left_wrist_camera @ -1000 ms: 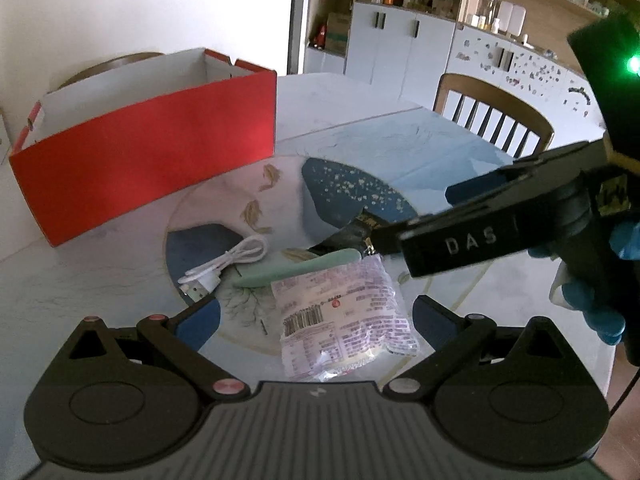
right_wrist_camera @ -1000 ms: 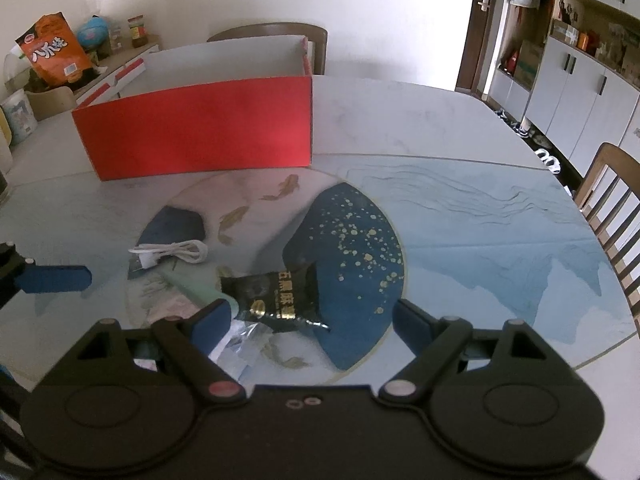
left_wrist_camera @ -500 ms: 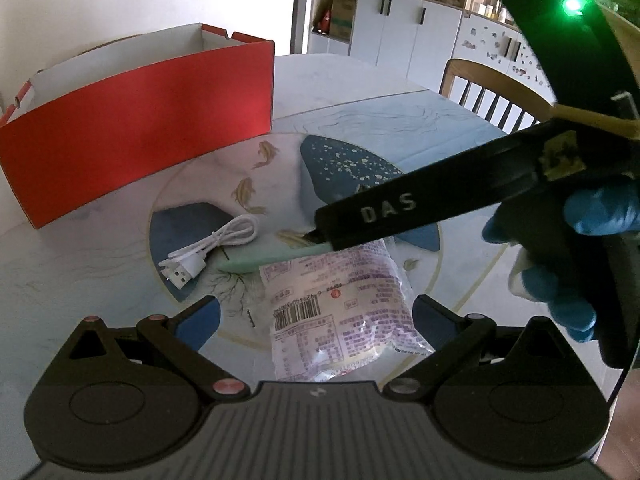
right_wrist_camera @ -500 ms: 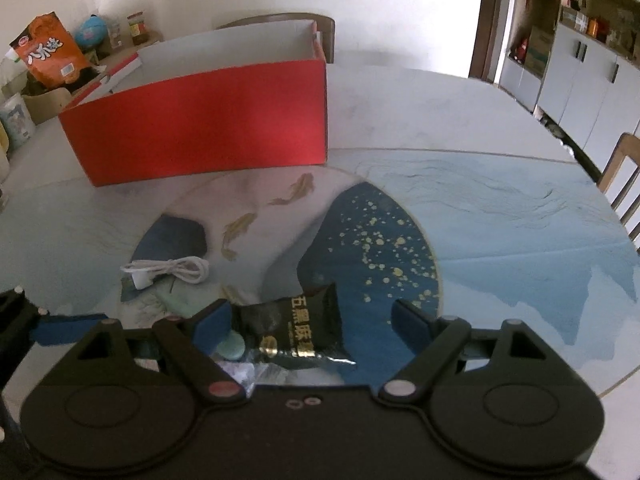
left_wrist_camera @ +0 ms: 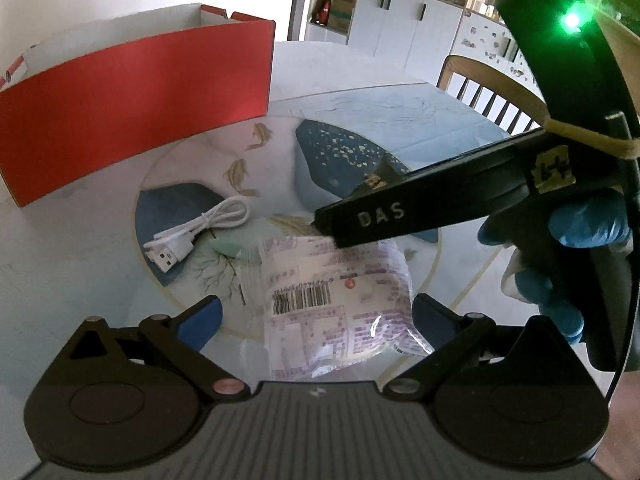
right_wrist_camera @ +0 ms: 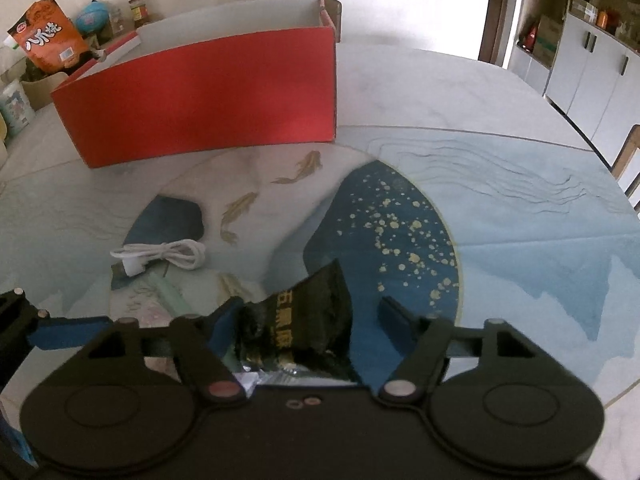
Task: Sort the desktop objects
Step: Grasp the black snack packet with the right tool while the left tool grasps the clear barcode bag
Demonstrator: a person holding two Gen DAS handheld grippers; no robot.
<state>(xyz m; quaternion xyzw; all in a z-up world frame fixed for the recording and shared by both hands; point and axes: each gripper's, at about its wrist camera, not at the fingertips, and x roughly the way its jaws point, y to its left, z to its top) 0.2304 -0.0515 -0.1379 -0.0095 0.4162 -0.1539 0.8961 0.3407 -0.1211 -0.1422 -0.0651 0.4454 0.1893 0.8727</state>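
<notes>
A red box (left_wrist_camera: 132, 104) stands at the far left of the table; it also shows in the right wrist view (right_wrist_camera: 200, 96). A white USB cable (left_wrist_camera: 200, 230), a pale green stick (left_wrist_camera: 230, 248) and a clear printed packet (left_wrist_camera: 340, 300) lie on the round mat. My left gripper (left_wrist_camera: 316, 314) is open, with the packet between its fingers. My right gripper (right_wrist_camera: 300, 316) is open around a black snack packet (right_wrist_camera: 308, 320), which looks tilted up. The cable (right_wrist_camera: 160, 254) lies left of it.
The right gripper's body (left_wrist_camera: 440, 200) reaches across the left wrist view over the mat. A wooden chair (left_wrist_camera: 492, 92) stands behind the table. An orange snack bag (right_wrist_camera: 48, 40) sits on a side shelf at the far left.
My right gripper has moved forward over the black packet, which now sits between its fingers and is tilted up. My left gripper has come closer to the clear packet.
</notes>
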